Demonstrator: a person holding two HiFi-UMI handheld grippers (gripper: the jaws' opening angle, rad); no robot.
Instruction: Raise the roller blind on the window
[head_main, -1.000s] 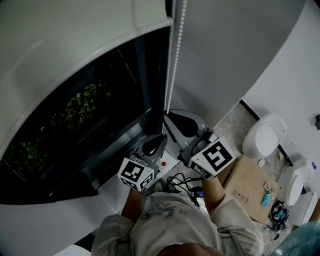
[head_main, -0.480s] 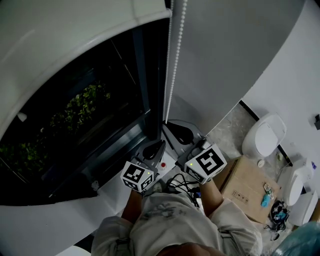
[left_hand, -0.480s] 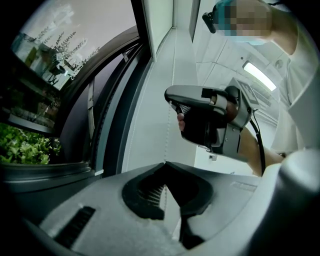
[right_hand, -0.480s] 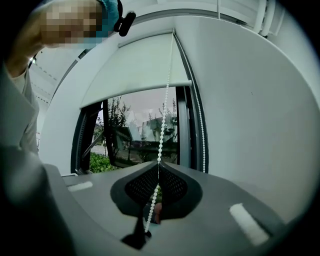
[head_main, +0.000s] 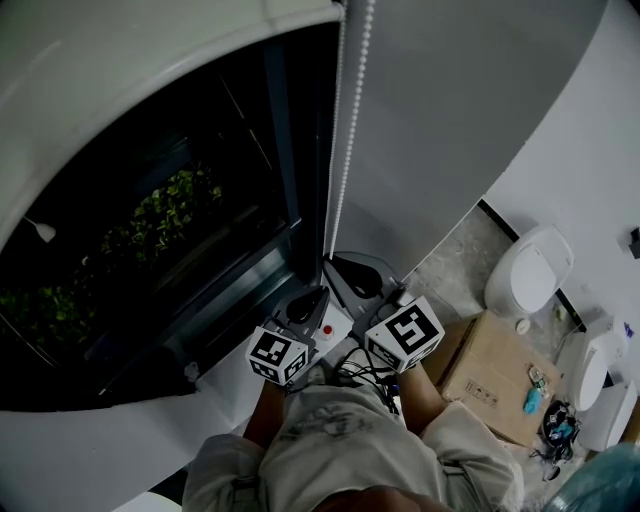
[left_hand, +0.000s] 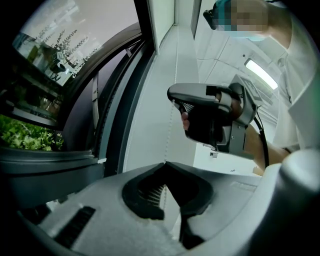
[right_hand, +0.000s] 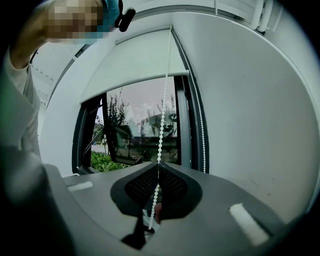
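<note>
The white roller blind (head_main: 150, 90) covers the top of the dark window, and its lower edge shows in the right gripper view (right_hand: 135, 60). Its white bead chain (head_main: 343, 130) hangs down the right side of the frame. My right gripper (right_hand: 158, 162) is shut on one strand of the chain (right_hand: 162, 115), which runs on down between its pads. My left gripper (left_hand: 164, 164) is shut on the thin chain (left_hand: 171, 145) too. In the head view the left gripper (head_main: 322, 290) sits just below the right gripper (head_main: 332, 260), both at the chain's lower end near the sill.
A second chain strand (right_hand: 200, 125) hangs by the grey wall. Green plants (head_main: 170, 215) show outside the glass. On the floor to the right lie a cardboard box (head_main: 500, 375), white rounded fixtures (head_main: 530, 270) and black cables (head_main: 365, 370).
Both grippers have sunk along the chain towards the sill, still shut on it. The blind's lower edge has risen, showing more dark glass and a small pull tag at left.
</note>
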